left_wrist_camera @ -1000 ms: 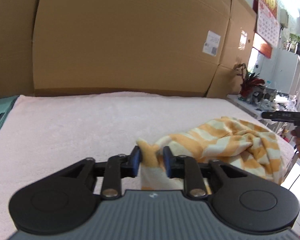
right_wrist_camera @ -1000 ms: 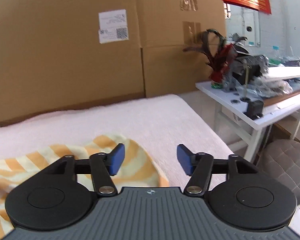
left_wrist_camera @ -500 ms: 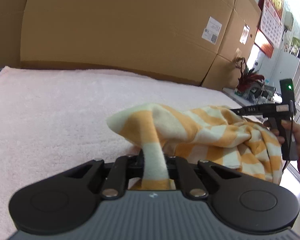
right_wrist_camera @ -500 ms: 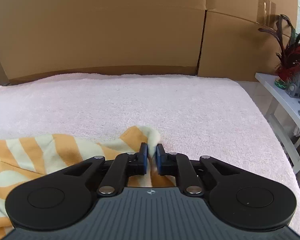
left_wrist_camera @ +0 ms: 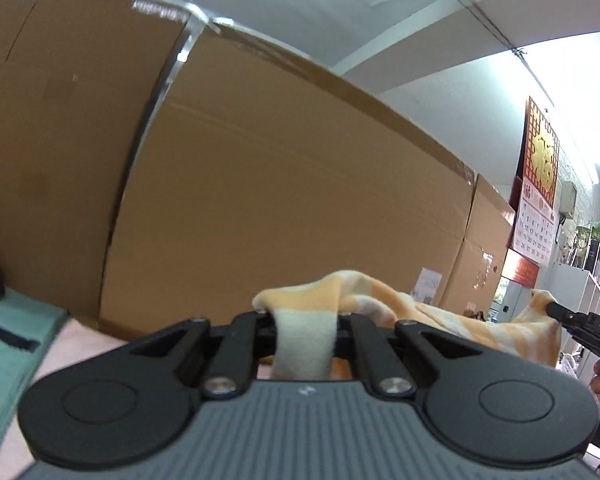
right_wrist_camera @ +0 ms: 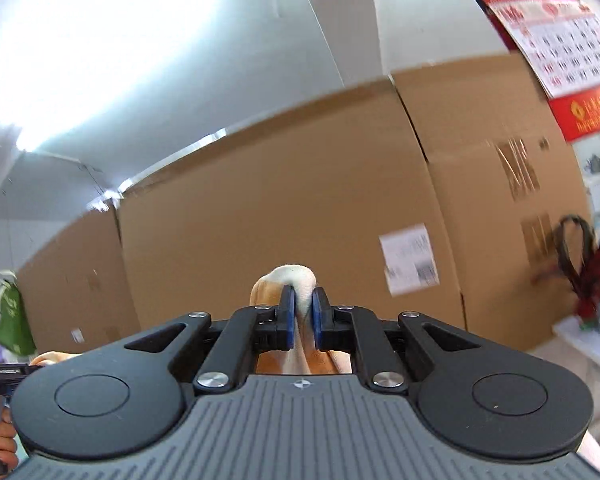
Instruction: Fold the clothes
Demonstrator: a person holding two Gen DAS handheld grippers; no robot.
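Observation:
An orange-and-cream striped garment (left_wrist_camera: 452, 320) hangs in the air between my two grippers. My left gripper (left_wrist_camera: 305, 320) is shut on one corner of it, a cream band draped over the jaws. My right gripper (right_wrist_camera: 303, 312) is shut on another corner (right_wrist_camera: 294, 278), which bunches above the blue pads (right_wrist_camera: 287, 316). In the left wrist view the right gripper (left_wrist_camera: 580, 330) shows at the far right, with the cloth stretched to it. The lower part of the garment is hidden behind the gripper bodies.
Tall cardboard boxes (left_wrist_camera: 280, 200) fill the background. The pink towel-covered surface (left_wrist_camera: 80, 344) and a teal cloth (left_wrist_camera: 12, 344) lie low at the left. A wall calendar (left_wrist_camera: 538, 200) hangs at the right. A white side table with a red plant (right_wrist_camera: 592, 292) stands at the right.
Both grippers, shut on the garment's corners, have risen and tilted upward, lifting the garment off the pink surface. A second ago the right gripper was open and the left was closing.

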